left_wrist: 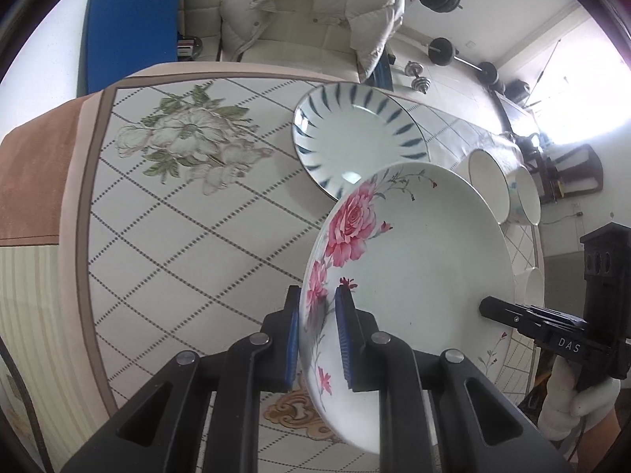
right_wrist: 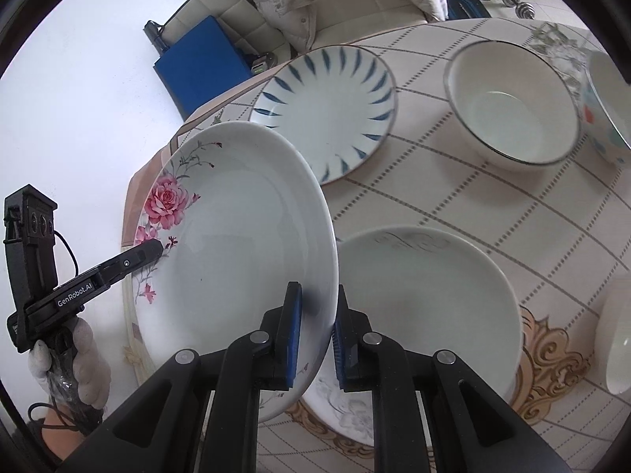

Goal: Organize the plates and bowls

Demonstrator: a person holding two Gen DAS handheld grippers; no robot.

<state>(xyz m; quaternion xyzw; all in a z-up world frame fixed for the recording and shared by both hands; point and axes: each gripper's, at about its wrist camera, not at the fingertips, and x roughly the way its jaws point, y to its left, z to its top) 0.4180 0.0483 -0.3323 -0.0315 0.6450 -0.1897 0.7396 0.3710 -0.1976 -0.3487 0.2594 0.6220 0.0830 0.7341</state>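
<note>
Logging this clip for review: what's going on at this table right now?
A person holds the rose plate off the table between two hand-held tools. The left claw is shut on one side of its rim, the right claw on the opposite side, and the plate is tilted. On the tablecloth sit a blue-striped plate, a white plate with a grey pattern and a white bowl. More bowls show partly at the edge.
</note>
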